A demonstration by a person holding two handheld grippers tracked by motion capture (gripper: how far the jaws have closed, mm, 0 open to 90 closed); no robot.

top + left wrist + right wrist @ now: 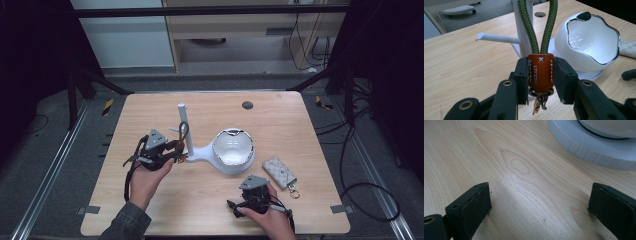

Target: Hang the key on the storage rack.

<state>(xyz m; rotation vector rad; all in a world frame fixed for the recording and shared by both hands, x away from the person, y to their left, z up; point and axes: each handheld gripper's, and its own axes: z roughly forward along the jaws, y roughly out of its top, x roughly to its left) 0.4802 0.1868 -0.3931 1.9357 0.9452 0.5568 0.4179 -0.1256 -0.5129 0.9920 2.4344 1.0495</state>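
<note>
My left gripper (540, 76) is shut on the brown leather tab of a keychain (540, 72) with a green rope loop (537, 25); small keys hang under the tab. The loop rises in front of the white stand's post (183, 127), whose side peg (499, 38) sticks out to the left. In the high view the left gripper (175, 149) holds the keychain (183, 131) right beside that post. A white bowl (233, 148) sits on the stand's base. My right gripper (539, 202) is open, low over bare wood near the stand's round base (594, 147), and in the high view it (231, 205) is near the front edge.
A patterned key pouch (280, 172) with a metal clasp lies right of the bowl. A dark round hole (247, 105) is set in the wooden table (150, 200) near its far edge. Cables and dark frame legs surround the table.
</note>
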